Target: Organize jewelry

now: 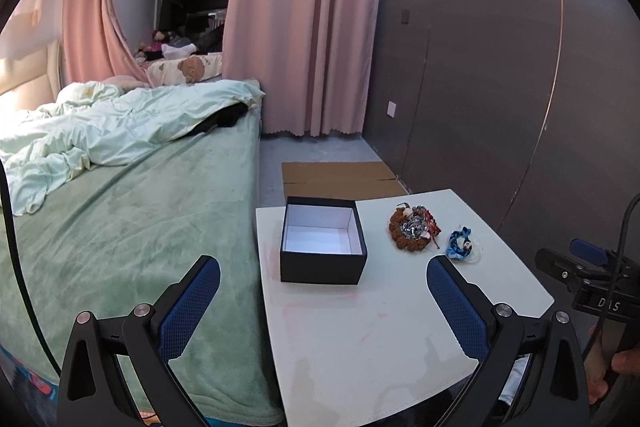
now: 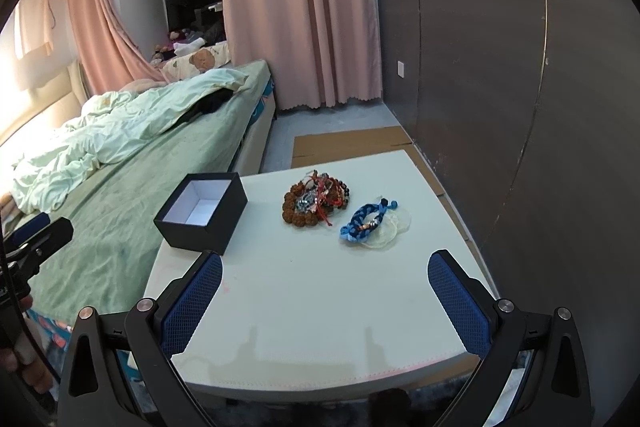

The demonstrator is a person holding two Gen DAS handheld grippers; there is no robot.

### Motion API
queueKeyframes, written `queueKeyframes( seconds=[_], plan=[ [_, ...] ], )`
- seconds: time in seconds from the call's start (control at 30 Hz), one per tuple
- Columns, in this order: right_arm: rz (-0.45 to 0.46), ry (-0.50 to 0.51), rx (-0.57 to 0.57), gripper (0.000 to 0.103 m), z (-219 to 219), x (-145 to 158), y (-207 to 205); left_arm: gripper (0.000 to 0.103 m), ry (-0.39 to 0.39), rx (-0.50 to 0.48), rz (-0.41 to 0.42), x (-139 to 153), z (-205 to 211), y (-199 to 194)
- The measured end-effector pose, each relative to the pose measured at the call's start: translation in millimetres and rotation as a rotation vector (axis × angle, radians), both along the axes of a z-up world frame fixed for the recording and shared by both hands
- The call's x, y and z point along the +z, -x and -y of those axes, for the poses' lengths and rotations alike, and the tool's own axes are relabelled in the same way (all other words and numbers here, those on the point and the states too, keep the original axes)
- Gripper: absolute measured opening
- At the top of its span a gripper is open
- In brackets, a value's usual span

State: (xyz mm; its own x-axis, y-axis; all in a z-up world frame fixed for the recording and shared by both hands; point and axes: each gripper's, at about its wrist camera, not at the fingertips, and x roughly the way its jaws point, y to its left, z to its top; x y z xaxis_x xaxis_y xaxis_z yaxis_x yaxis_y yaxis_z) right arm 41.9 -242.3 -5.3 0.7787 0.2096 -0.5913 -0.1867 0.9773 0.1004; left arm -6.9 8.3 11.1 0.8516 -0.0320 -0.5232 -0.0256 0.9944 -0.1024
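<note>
Right wrist view: both hand-held grippers (image 2: 325,301) (image 1: 323,301) gape wide, empty; tangled bracelet pile (image 2: 316,203) hard to separate.

Black box (image 2: 201,214) lined white, blue braided bracelet (image 2: 366,220), brown beads (image 2: 298,207) tangled with seemingly red cords.

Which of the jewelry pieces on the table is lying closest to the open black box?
The brown beaded bracelet pile, tangled with red cords, lies nearest the black box. The blue braided bracelet sits farther to the right, beyond the pile.

One box (image 1: 323,247), one bead pile (image 2: 316,203), one blue bracelet (image 2: 366,221).
</note>
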Motion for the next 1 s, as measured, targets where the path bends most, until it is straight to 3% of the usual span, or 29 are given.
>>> queueKeyframes(
  seconds=[1.0],
  plan=[
    [-0.003,0.009,0.021,0.103,-5.5,1.3,0.8,0.103,0.004,0.000,0.020,-1.0,3.3,-0.5]
  ],
)
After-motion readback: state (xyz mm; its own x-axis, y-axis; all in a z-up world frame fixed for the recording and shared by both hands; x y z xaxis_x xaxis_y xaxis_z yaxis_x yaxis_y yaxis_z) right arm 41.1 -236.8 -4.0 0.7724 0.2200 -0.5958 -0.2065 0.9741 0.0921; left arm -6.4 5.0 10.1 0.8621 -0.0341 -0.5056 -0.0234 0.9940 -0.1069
